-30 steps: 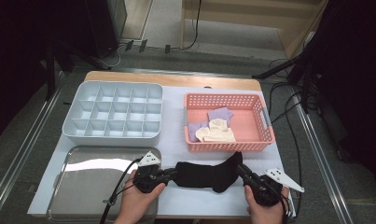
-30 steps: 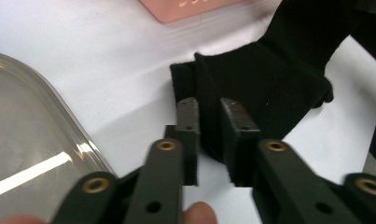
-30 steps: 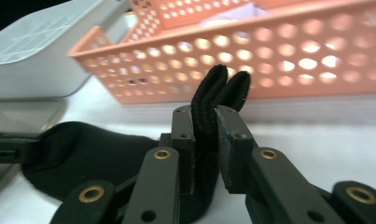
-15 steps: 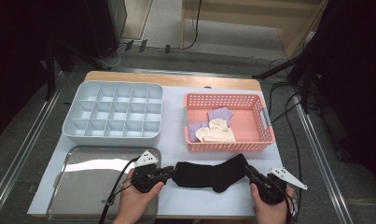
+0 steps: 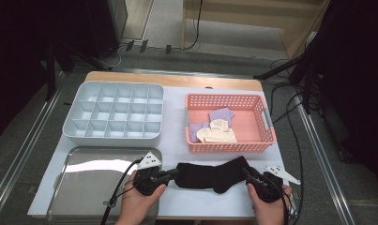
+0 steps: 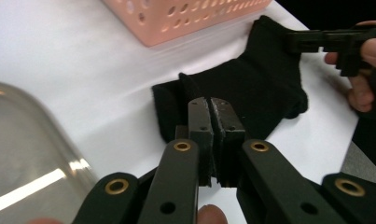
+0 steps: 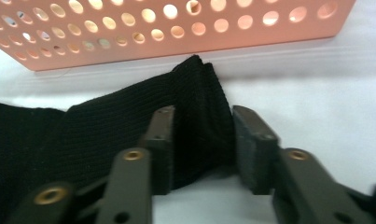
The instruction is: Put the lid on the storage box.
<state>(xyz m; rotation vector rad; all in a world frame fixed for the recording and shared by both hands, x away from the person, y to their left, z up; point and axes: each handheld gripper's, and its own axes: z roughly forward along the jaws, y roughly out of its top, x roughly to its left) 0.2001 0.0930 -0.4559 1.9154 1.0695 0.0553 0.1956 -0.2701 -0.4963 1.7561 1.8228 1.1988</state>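
Observation:
A black sock (image 5: 210, 175) lies stretched along the white table near its front edge, in front of the pink basket (image 5: 229, 147). My left gripper (image 5: 174, 172) is at the sock's left end. In the left gripper view its jaws (image 6: 209, 105) have just closed tight, and a ridge of the sock (image 6: 260, 88) runs up into the tips. My right gripper (image 5: 247, 174) is at the sock's right end. Its jaws (image 7: 202, 114) have just been opening and stand apart, with the sock's end (image 7: 83, 140) loose between them.
The pink basket (image 7: 176, 37) holds purple and cream socks (image 5: 217, 131). A pale compartment box (image 5: 111, 136) stands at the back left. A shiny metal tray (image 5: 83, 187) lies at the front left, close beside the left gripper. Cables trail off the table's right side.
The right hand has sunk a little toward the table and its jaws have spread. The left jaws have closed together. The sock lies flatter and slightly further right.

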